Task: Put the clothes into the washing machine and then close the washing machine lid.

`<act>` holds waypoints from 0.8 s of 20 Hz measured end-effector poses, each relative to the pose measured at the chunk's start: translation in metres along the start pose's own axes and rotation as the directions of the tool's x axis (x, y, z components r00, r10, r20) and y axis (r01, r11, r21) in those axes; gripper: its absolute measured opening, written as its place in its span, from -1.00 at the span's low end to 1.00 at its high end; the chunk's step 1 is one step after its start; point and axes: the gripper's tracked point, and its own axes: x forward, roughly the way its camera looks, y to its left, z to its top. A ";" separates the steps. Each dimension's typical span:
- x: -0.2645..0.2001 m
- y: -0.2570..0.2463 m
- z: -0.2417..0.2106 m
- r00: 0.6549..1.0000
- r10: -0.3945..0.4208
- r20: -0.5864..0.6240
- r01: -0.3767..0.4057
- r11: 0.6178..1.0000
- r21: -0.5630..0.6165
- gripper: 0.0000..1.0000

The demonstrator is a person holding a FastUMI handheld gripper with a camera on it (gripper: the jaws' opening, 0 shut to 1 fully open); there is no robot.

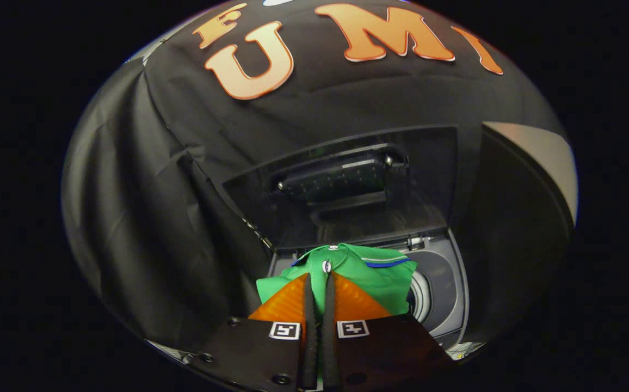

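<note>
The claw [319, 283] is clamped on a green polo shirt [369, 275], its two fingers [309, 326] drawn almost together with a thin fold of the fabric pinched between them. The shirt bunches up around and just beyond the fingertips, its collar showing a blue edge stripe and a small white button sitting right at the tips.

The garment hangs over the open top of a grey top-loading washing machine [448, 283]. To the right of the shirt, part of the round drum opening [420, 296] shows, with its pale ring rim. Whether the lower part of the shirt already touches the drum cannot be told, since the fingers and the cloth hide it.

Beyond the shirt, the washing machine lid [347, 185] stands raised, dark and glossy, hinged at the back of the machine with a hinge fitting [413, 241] showing just under its lower edge. The booth wall [146, 218], a black cloth, hangs behind and to the left of the machine.
</note>
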 end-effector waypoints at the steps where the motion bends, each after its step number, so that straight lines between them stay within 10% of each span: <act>1: 0.018 -0.006 -0.007 1.000 -0.012 -0.019 0.012 1.000 0.004 -0.77; 16: 0.146 -0.073 -0.103 0.954 -0.143 -0.264 0.153 0.988 0.017 -0.77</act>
